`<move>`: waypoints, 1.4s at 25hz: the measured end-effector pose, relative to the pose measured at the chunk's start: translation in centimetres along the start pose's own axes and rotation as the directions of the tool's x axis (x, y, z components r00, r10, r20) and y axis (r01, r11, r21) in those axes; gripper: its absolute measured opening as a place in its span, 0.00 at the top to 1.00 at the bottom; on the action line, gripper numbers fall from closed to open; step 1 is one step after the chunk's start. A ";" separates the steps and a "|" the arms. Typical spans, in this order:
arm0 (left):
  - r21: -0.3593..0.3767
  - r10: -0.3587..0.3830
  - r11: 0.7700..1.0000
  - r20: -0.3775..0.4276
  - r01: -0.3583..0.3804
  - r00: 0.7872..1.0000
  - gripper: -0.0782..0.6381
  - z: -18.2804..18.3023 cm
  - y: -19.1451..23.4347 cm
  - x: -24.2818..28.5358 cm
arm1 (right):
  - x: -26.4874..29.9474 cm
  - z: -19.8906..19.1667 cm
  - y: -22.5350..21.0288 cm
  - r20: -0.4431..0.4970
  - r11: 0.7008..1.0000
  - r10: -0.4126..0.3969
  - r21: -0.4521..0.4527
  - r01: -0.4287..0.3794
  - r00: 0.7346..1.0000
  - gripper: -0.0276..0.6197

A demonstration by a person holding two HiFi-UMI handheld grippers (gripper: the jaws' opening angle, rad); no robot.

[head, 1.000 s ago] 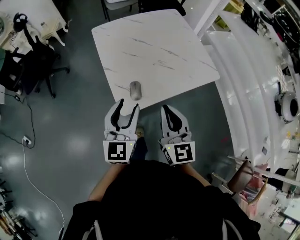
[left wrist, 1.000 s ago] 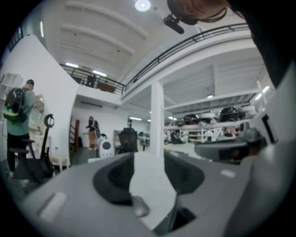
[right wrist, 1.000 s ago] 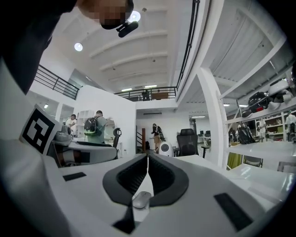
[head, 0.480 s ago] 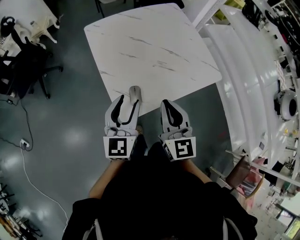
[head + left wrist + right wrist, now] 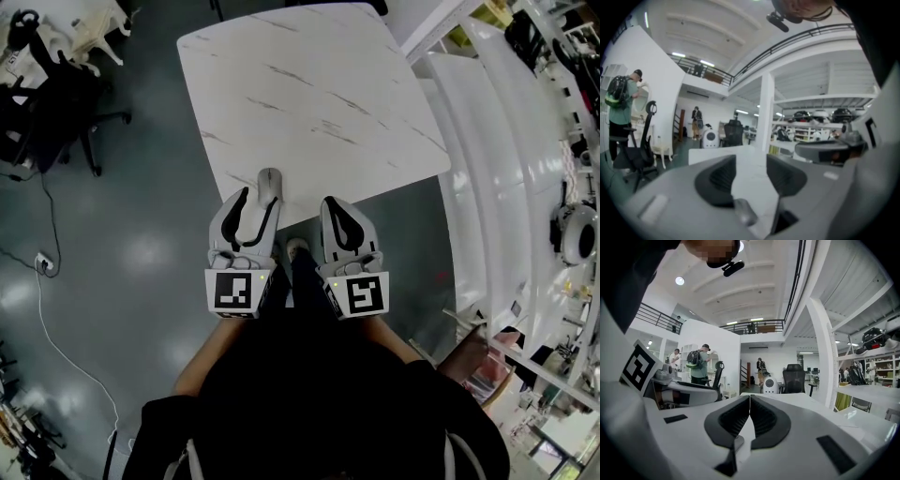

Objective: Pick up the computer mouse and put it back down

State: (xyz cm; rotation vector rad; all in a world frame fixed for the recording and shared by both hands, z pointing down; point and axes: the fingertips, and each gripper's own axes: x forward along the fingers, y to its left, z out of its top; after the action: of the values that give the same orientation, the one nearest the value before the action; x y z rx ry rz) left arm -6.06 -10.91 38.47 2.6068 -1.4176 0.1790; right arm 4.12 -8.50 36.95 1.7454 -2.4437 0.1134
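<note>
Both are hovering mid-frame, pre-grasp: my left gripper (image 5: 258, 199) spread at the mouse (image 5: 270, 178), my right gripper (image 5: 337, 204) clenched, empty. Next I'm closing on its sides.

Grey mouse (image 5: 270, 180), white grey-veined marble table (image 5: 309, 94), dark grey floor (image 5: 141, 262)

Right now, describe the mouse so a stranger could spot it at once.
Find the white marbled table standing on the grey floor. At its near edge, just ahead of the open left hand-held gripper, lies the mouse. It is a small grey oval, the only thing on the tabletop, unlike the white, black-padded hand-held gripper behind it.
</note>
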 end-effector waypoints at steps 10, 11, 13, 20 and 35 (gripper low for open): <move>0.004 0.101 0.995 -0.048 -0.101 0.994 0.60 -1.9 0.3 2.3 | 2.0 -1.4 -1.2 -0.022 0.991 0.130 0.014 -0.130 0.991 0.93; 0.008 0.106 0.994 -0.054 -0.106 0.993 0.60 -2.2 0.3 2.5 | 2.1 -1.7 -1.3 -0.028 0.990 0.140 0.014 -0.139 0.990 0.93; 0.010 0.114 0.993 -0.072 -0.114 0.991 0.60 -3.1 0.3 2.8 | 2.4 -2.4 -1.4 -0.042 0.988 0.155 0.018 -0.155 0.987 0.93; -0.012 0.135 0.990 -0.142 -0.138 0.981 0.59 -6.6 0.6 4.3 | 3.5 -4.7 -1.2 -0.087 0.981 0.196 0.017 -0.195 0.977 0.93; -0.063 0.162 0.980 -0.297 -0.188 0.941 0.49 -13.7 1.1 7.0 | 5.0 -8.8 -1.4 -0.162 0.972 0.235 0.029 -0.233 0.959 0.93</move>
State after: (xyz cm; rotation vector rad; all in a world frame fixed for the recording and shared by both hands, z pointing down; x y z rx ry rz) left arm -3.59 -14.43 53.28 2.2660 -1.5075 0.4882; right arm 4.46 -12.41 46.39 1.3818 -2.5190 0.2823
